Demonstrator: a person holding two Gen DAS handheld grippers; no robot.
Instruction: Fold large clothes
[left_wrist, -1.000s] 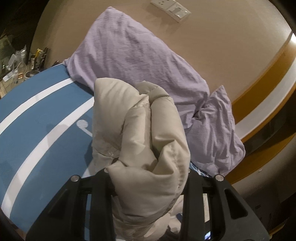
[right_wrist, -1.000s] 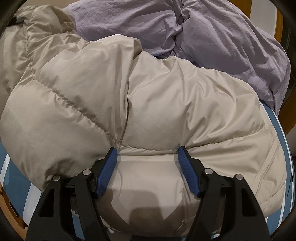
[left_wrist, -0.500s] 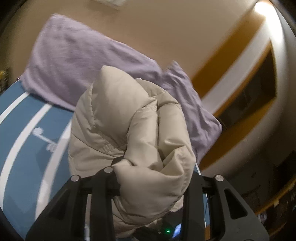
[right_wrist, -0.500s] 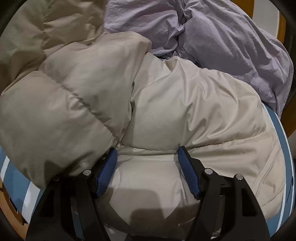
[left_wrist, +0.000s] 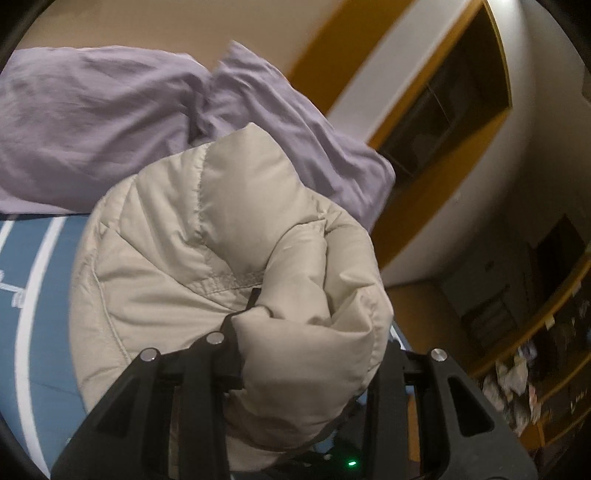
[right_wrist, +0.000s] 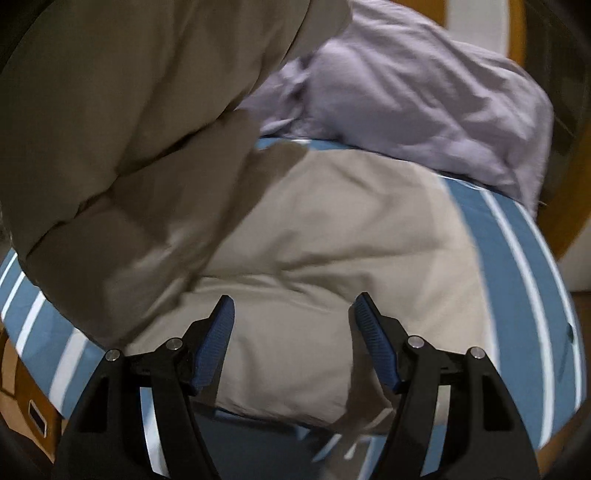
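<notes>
Both bed (right_wrist: 532, 280) edges lie near the beige jacket (right_wrist: 332, 236).

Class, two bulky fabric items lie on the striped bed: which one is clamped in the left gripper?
The beige puffer jacket: a bunched fold of it sits between the left gripper fingers. The lilac pillow lies untouched behind it, against the wall.

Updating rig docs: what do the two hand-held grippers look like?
Both are black angular frames with triangular cutouts and silver screw heads. The right hand-held gripper has ribbed blue finger pads. The left hand-held gripper has cloth covering its pads; a green light glows beneath.
</notes>
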